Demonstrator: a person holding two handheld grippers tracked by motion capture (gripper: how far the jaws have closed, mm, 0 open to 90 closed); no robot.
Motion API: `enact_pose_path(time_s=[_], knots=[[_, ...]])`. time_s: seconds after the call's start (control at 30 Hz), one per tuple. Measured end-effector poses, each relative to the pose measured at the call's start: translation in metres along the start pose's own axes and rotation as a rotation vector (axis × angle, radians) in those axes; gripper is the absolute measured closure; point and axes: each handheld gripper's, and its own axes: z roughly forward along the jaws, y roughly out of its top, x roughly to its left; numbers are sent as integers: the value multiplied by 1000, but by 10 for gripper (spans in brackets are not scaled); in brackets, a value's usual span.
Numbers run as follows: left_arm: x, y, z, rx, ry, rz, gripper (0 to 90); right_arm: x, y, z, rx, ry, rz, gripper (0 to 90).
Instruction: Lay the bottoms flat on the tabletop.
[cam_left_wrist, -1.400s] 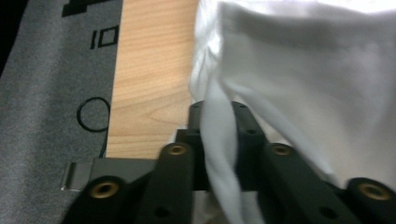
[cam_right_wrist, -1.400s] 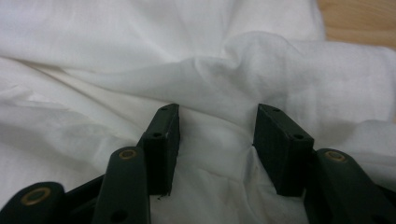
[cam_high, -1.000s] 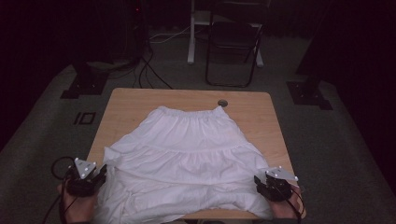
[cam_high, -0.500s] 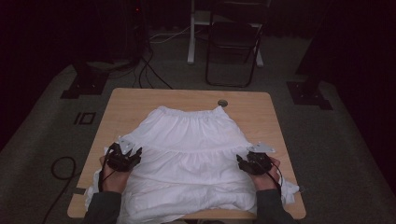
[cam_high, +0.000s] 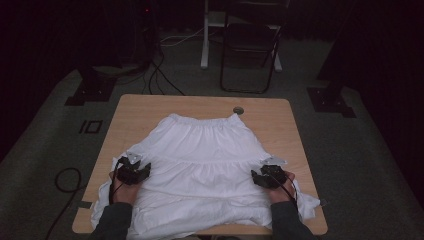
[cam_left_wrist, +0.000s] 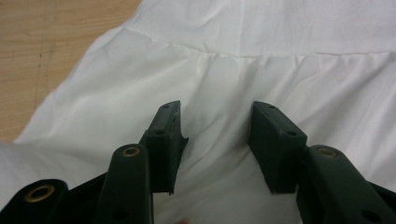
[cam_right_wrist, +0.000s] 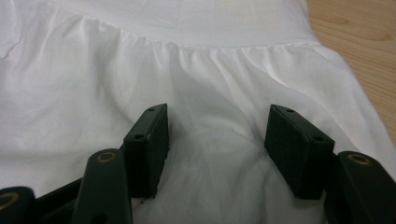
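- The left gripper (cam_high: 141, 171) and right gripper (cam_high: 260, 179) have come from the near corners onto the 2 side edges of the white tiered cotton skirt (cam_high: 205, 165); jaws stand apart, just been opening, cloth below but unpinched.
- The skirt lies flat on the light wooden table (cam_high: 150, 107), waistband far; probably a fold or smoothing comes next.

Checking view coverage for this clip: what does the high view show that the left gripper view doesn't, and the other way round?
High view alone: the whole white skirt with its waistband at the far side, the chair beyond the table, and both hands.

Left gripper view alone: the left gripper close up, jaws apart over a gathered seam, no cloth pinched.

Both: skirt, tabletop, left gripper.
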Motion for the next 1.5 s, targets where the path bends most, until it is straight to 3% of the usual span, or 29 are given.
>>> enact_pose_path(time_s=[0.13,0.67,1.1,1.27,1.4,1.5], knots=[[1,-8,-5,-18,-33,-51,541,0,-2,-1,1,-5,12,401],[-26,-41,-42,-3,-20,-61,511,6,-29,-30,18,-10,13,407],[-37,-66,-70,16,-2,-85,502,26,-63,-65,27,-33,40,409],[-40,-63,-72,40,12,-72,484,31,-68,-72,31,-34,44,409],[-48,-53,-77,-7,-6,-30,469,28,-64,-75,-17,-11,39,402],[-54,-41,-78,-46,-19,-14,461,25,-52,-78,-70,-36,5,390]])
